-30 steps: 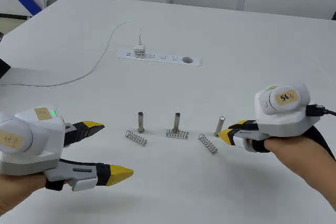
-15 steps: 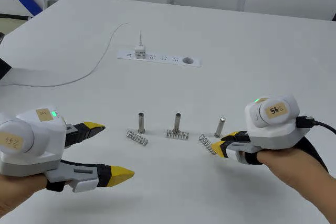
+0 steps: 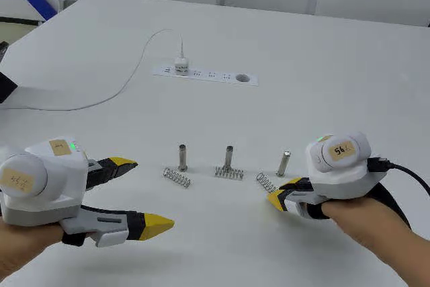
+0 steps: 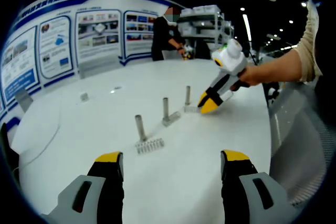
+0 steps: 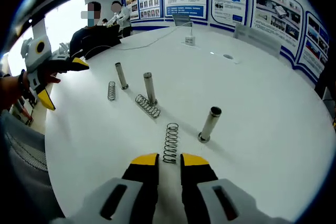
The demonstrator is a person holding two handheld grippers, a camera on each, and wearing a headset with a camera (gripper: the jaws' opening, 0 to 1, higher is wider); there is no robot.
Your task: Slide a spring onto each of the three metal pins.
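Metal on white: the left pin (image 3: 182,156), the middle pin (image 3: 229,156) and the right pin (image 3: 284,163) stand upright in a row on the surface (image 3: 322,85), and every one of them is bare. Nothing on the board yet! Each pin has a coil lying flat just in front of it: left spring (image 3: 177,177), middle spring (image 3: 228,173), right spring (image 3: 265,182). The right hand-held gripper (image 5: 169,160) is down low over the surface. Its jaws are drawn close with a narrow gap between them and grip nothing. Its yellow tips sit right at the right spring's near end, lined up along the coil; whether they touch it, I can't tell. The left hand-held gripper (image 3: 144,193) hovers well off to the side, jaws spread wide and empty. By my reckoning this is the very first pick-up: three springs to lift, three pins to thread, all of it left to do.
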